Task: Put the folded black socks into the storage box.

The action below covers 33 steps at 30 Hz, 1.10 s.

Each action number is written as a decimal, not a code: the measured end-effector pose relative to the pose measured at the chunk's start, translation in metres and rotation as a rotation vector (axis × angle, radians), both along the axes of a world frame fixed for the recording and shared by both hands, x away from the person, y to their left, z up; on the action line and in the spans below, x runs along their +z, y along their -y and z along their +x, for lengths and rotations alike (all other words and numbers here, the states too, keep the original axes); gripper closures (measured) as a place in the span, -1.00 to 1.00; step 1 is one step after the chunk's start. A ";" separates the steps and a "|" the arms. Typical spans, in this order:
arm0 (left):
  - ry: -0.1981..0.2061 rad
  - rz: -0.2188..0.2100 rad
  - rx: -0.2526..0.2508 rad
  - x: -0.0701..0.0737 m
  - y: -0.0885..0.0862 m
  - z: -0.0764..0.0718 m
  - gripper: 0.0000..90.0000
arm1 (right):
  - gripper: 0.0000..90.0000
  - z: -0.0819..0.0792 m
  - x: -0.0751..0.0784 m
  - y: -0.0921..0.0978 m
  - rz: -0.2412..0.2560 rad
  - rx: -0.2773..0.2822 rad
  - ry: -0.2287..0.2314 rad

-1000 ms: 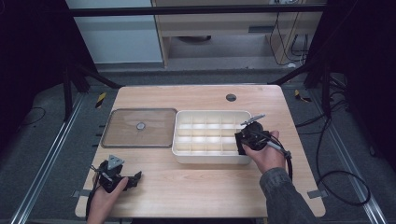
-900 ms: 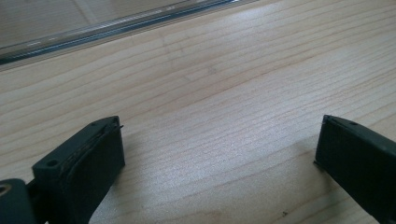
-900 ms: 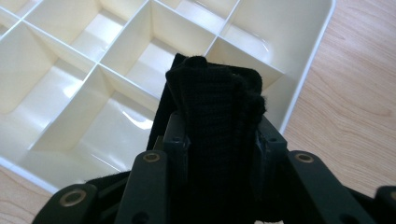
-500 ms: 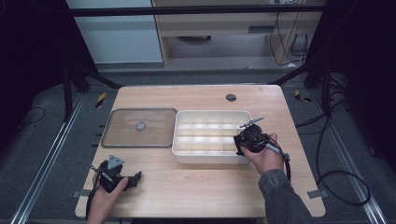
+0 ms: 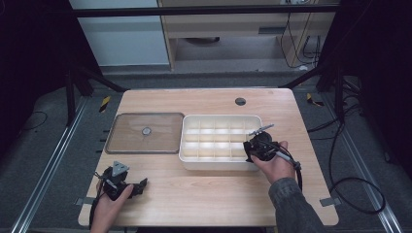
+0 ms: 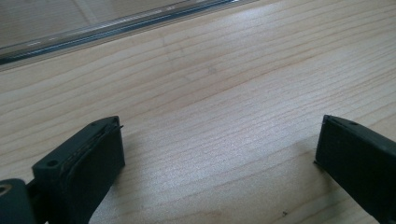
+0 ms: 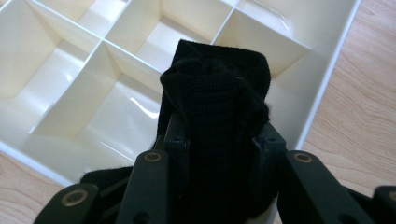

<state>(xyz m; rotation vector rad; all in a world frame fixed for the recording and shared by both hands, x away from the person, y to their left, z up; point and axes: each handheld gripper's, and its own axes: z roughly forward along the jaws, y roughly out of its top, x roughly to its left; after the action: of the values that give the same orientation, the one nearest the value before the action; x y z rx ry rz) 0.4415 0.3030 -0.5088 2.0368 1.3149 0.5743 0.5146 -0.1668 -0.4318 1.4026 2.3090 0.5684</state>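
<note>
High view: right gripper (image 5: 256, 145) at white divided tray's (image 5: 219, 118) 4 o'clock corner, left gripper (image 5: 130, 185) parked at table's (image 5: 204, 199) 7 o'clock; left gripper view: jaws spread, empty; right gripper view: clenched on black cloth (image 7: 217, 93) above a corner compartment; probably placing; next, lower and release.

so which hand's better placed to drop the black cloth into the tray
Right. The right tongs are shut on the black cloth and sit over the white divided tray at its near right corner. The left tongs are open over bare table, away from the tray.
</note>
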 end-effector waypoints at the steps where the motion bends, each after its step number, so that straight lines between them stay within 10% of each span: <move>1: 0.000 0.000 0.000 0.000 0.000 0.000 -0.99 | 0.46 0.000 0.000 -0.001 -0.003 -0.003 -0.003; 33: 0.001 0.000 0.001 0.000 0.000 0.000 -1.00 | 0.47 0.000 -0.002 -0.007 -0.057 -0.011 -0.036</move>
<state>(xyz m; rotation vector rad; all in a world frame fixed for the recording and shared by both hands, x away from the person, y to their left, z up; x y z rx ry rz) 0.4415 0.3028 -0.5089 2.0360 1.3160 0.5757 0.5150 -0.1597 -0.4340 1.4102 2.3252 0.4741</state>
